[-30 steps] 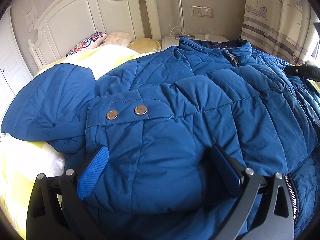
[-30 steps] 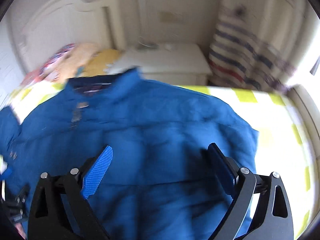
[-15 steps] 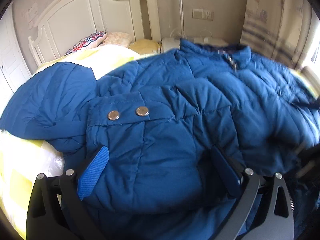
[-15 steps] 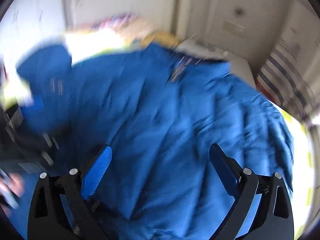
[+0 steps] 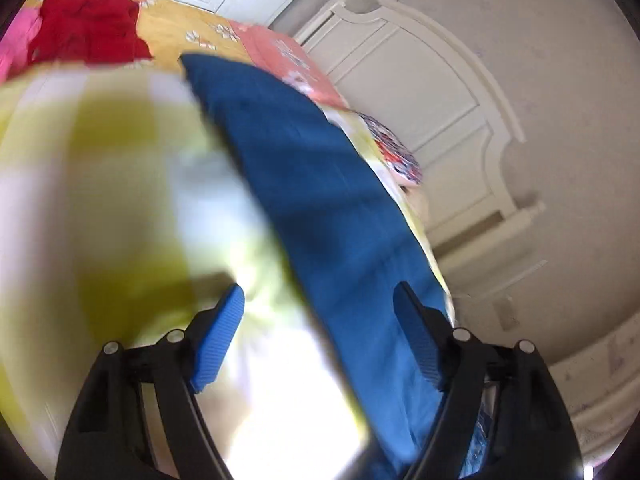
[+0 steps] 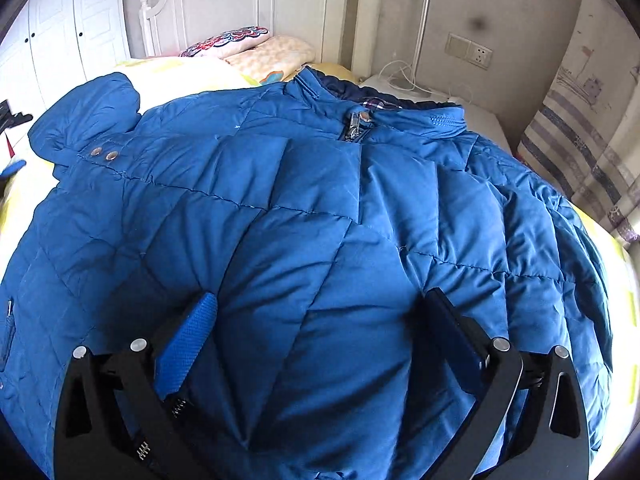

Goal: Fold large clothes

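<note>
A large blue quilted jacket (image 6: 320, 208) lies front up on the bed, zipped, collar toward the headboard, its left sleeve folded in with two metal snaps (image 6: 102, 155). My right gripper (image 6: 320, 312) is open, its jaws wide apart over the jacket's lower front. My left gripper (image 5: 320, 300) is open and tilted; the view is blurred. A blue part of the jacket (image 5: 320, 184) runs diagonally between its fingers, over the yellow checked bedsheet (image 5: 100, 184).
A white headboard (image 6: 248, 4) and pillows (image 6: 256, 46) are at the far end. A nightstand (image 6: 476, 116) with cables and a striped curtain (image 6: 580, 120) are at the right. Red clothing (image 5: 88, 28) and an orange quilt (image 5: 192, 32) lie beyond the bed's left side.
My left gripper has swung away to the left and tilted, now facing the bed's side and a jacket edge. My right gripper has moved over the jacket's front and steadied.
</note>
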Available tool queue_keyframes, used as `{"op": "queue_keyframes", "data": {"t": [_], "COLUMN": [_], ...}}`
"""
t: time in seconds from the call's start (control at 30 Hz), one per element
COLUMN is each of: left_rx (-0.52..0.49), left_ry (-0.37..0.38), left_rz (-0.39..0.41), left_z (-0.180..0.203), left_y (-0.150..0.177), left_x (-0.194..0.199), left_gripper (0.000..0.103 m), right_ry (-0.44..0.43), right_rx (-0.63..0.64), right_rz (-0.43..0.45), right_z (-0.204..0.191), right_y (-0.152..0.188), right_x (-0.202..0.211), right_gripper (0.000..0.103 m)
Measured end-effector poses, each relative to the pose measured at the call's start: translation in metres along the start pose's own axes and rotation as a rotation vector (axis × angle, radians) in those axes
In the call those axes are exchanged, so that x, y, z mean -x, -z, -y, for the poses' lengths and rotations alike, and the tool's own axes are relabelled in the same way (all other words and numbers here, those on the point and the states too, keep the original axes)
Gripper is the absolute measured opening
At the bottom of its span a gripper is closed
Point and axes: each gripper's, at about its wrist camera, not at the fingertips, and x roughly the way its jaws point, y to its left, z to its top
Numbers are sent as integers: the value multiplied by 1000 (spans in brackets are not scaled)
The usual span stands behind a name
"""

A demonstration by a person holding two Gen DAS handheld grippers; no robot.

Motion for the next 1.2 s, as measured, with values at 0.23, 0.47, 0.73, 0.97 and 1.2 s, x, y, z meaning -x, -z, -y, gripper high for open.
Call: {"op": "queue_keyframes", "data": {"t": [0.23, 0.47, 0.73, 0.97, 1.2], "left_rx": [19, -523, -1299, -1644, -1416], "left_ry": [8, 270, 292, 140, 226], "left_rz": [-69, 36, -256, -171, 52], "left_z": [1, 157, 245, 222, 191], "left_y": [-49, 59, 326, 410, 332], "left_x": [-39, 57, 55, 51, 125], "left_gripper": [5, 5, 17, 76, 99], "right_ry": [-7, -18, 128, 175, 168], "right_rx": [-4, -59, -556, -612, -618], "right_rz": [0, 40, 305, 142, 128], "right_z": [3, 12, 110, 127, 129], "right_y": [0, 2, 33, 34, 36], "right_x": [0, 11, 64, 41, 37], "right_gripper": [98, 98, 98, 99, 99]}}
